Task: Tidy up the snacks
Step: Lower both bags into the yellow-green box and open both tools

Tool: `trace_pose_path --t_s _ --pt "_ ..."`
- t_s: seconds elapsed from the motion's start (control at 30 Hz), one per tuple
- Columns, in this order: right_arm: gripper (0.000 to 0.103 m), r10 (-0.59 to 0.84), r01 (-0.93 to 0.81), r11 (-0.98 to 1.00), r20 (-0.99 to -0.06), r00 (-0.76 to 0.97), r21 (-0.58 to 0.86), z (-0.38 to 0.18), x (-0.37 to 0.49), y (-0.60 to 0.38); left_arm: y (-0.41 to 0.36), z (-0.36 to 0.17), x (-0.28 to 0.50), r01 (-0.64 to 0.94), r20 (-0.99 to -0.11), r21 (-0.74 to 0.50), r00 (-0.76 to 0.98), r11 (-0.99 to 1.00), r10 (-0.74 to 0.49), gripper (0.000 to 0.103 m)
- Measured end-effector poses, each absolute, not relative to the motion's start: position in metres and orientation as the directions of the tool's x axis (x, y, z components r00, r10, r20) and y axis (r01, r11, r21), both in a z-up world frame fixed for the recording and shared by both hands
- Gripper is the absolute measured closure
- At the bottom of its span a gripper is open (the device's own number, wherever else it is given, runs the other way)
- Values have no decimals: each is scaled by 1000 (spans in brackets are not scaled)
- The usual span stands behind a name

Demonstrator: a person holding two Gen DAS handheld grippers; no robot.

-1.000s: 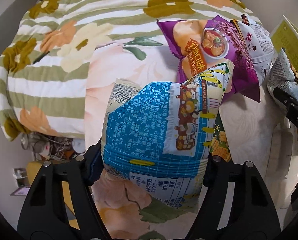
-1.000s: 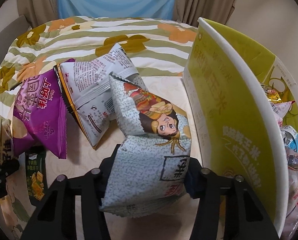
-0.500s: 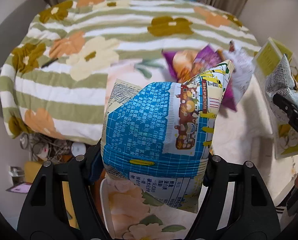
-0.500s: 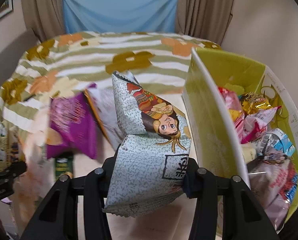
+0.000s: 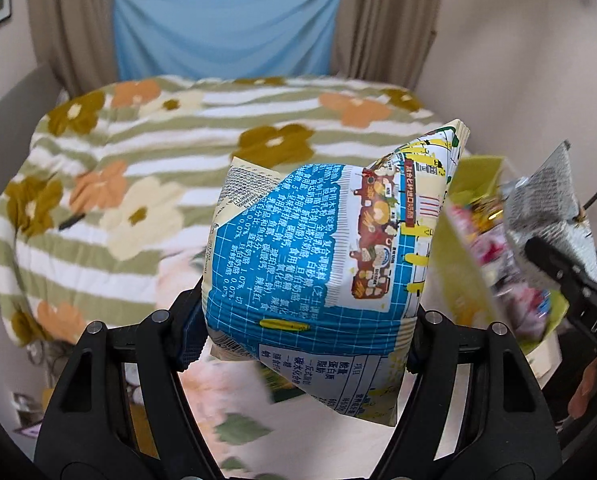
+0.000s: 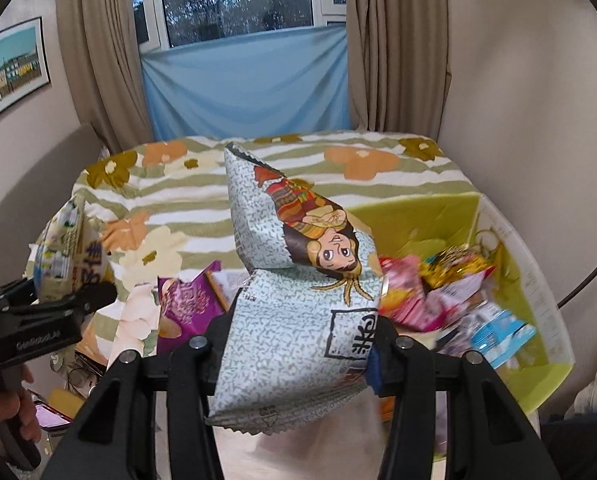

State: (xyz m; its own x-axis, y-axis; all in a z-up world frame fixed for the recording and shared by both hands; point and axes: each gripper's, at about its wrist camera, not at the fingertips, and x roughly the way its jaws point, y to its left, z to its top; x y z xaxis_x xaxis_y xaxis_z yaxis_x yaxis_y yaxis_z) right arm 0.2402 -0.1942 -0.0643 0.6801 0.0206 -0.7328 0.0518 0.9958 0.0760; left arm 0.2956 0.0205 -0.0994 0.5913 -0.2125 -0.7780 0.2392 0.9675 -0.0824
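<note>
My left gripper (image 5: 302, 332) is shut on a puffy blue-and-cream snack bag (image 5: 318, 256), held up in the air above the bed. My right gripper (image 6: 298, 344) is shut on a grey speckled snack bag with a cartoon figure (image 6: 298, 280), lifted beside the yellow-green box (image 6: 530, 280). That box holds several snack packets (image 6: 438, 296). In the left wrist view the right gripper (image 5: 558, 272) and its grey bag (image 5: 550, 208) show at the right edge, over the box (image 5: 474, 184). In the right wrist view the left gripper (image 6: 58, 300) and its bag (image 6: 66, 248) show at the left.
A purple snack bag (image 6: 186, 300) lies on the bed (image 6: 282, 200) below the grey bag. The flowered green-striped blanket (image 5: 138, 184) covers the bed. Curtains (image 6: 98, 60) and a blue cloth (image 6: 250, 80) hang at the window behind. Clutter lies on the floor at lower left.
Both grippers have risen with their bags, and the views have tilted up to show the window. The box's inside has come into sight on the right.
</note>
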Motion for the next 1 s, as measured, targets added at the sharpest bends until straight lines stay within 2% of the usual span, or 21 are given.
trace_pose_path --t_s 0.27,0.53,0.6,0.67,0.77,1.0 --pt "58 51 45 993 -732 680 112 -50 234 -278 -98 -79 298 304 -758 -110 590 946 -278 32" --pt "58 85 27 990 -733 675 139 -57 238 -350 -209 -103 311 338 -788 -126 537 933 -301 31" --pt "58 91 18 990 -736 671 139 -59 241 -368 -233 -113 316 339 -797 -123 527 933 -296 28" --pt "58 99 7 990 -740 666 139 -62 244 -383 -251 -121 319 342 -807 -101 521 934 -277 15" --pt "58 111 -7 990 -744 659 141 -64 248 -402 -271 -130 317 330 -816 -90 517 940 -259 3" --pt "58 153 -38 985 -752 641 168 -72 256 -428 -270 -136 307 276 -828 -117 502 954 -247 2"
